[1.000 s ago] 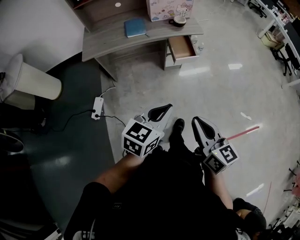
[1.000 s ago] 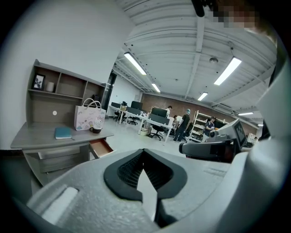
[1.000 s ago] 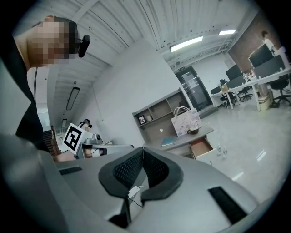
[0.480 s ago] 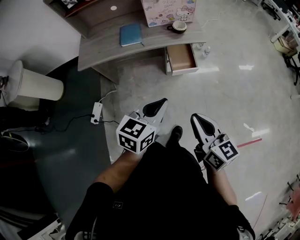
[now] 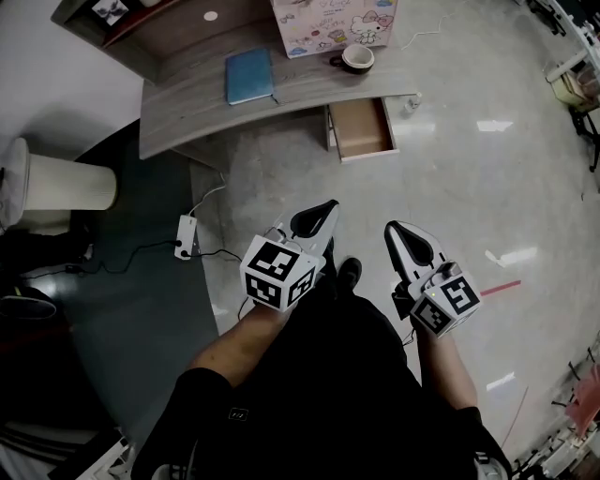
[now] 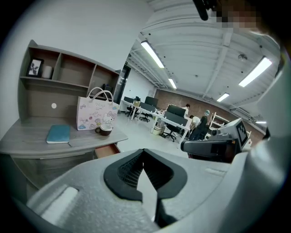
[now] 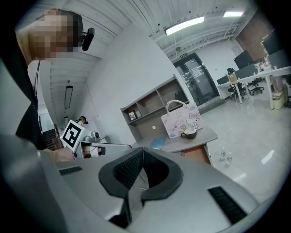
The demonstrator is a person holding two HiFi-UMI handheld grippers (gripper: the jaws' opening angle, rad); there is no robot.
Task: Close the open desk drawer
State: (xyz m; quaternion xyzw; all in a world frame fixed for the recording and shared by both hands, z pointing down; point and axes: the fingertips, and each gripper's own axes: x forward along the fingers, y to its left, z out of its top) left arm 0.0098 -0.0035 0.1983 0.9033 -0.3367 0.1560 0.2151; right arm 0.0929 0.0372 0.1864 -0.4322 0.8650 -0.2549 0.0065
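The grey wooden desk [image 5: 187, 103] stands at the top of the head view. Its brown drawer [image 5: 361, 127] is pulled out under the desk's right end and looks empty. The drawer also shows small in the left gripper view [image 6: 107, 150] and in the right gripper view [image 7: 197, 155]. My left gripper [image 5: 323, 208] and right gripper [image 5: 397, 231] hang side by side over the floor, well short of the desk. Both are shut with nothing between their jaws [image 6: 143, 150] [image 7: 142, 149].
On the desk lie a blue book [image 5: 248, 77], a pink cartoon bag [image 5: 333, 21] and a cup [image 5: 356, 58]. Small bottles [image 5: 413, 101] stand right of the drawer. A white bin [image 5: 56, 183], a power strip [image 5: 185, 236] with its cable and dark carpet [image 5: 122, 309] lie left.
The desk and drawer have slid lower in the head view, so I stand a little nearer. Both grippers stay shut and keep their place in front of me.
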